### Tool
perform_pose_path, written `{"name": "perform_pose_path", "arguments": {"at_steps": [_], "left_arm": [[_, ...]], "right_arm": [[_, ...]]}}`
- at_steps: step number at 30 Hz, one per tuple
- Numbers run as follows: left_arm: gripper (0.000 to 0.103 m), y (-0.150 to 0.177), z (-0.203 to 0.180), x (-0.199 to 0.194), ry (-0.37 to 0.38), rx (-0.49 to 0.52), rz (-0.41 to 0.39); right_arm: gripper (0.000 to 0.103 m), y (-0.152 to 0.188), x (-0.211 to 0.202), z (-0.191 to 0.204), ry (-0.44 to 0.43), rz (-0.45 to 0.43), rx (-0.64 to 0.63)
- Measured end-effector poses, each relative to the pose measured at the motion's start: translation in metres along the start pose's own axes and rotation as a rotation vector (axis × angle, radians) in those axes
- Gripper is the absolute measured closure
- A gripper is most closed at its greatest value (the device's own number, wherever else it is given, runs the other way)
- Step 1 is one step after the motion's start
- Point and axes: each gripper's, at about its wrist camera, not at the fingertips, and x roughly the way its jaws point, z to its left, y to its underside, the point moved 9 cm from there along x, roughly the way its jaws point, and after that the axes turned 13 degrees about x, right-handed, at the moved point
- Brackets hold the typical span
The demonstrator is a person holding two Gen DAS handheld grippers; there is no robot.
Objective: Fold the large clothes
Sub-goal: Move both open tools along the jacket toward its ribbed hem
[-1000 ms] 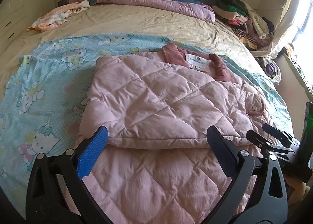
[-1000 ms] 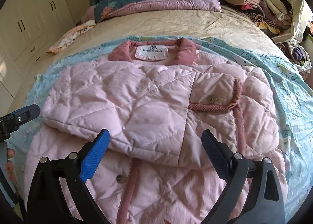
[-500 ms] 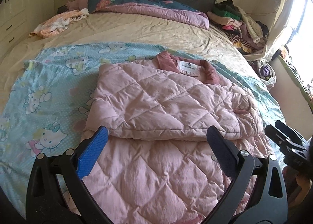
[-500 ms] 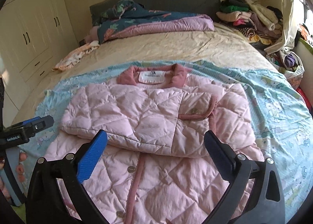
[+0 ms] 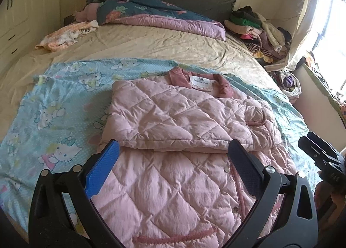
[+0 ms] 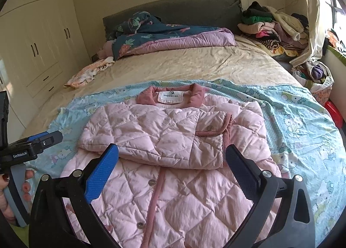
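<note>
A: What is lying on the bed?

B: A puffy pink quilted jacket (image 6: 173, 161), stitched in diamonds, is lying on the cartoon-print sheet (image 6: 302, 122), both sleeves folded across its chest. Its long axis is running away from the cameras, its darker collar (image 6: 170, 94) pointing toward the headboard (image 6: 173, 10).

A: And the grippers?

B: The left gripper (image 5: 173, 155) and the right gripper (image 6: 172, 155) are both hovering over the hem, jaws spread wide, gripping nothing.

A: Are the views differing?

B: The right view is showing the corded front placket and snaps head-on, plus the left gripper at its edge; the left view is showing the jacket obliquely.
</note>
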Motion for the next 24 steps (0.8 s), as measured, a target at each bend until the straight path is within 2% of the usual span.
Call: {"name": "perform_pose_path", "arguments": {"at_steps": [12, 24], "left_arm": [[0.008, 0.006, -0.013, -0.028, 0.016, 0.009, -0.041], [0.008, 0.022, -0.027, -0.045, 0.023, 0.033, -0.063]], "right_arm": [[0.004, -0.001, -0.039, 0.004, 0.01, -0.069, -0.019], [0.004, 0.013, -0.065, -0.008, 0.03, -0.104, -0.027]]}}
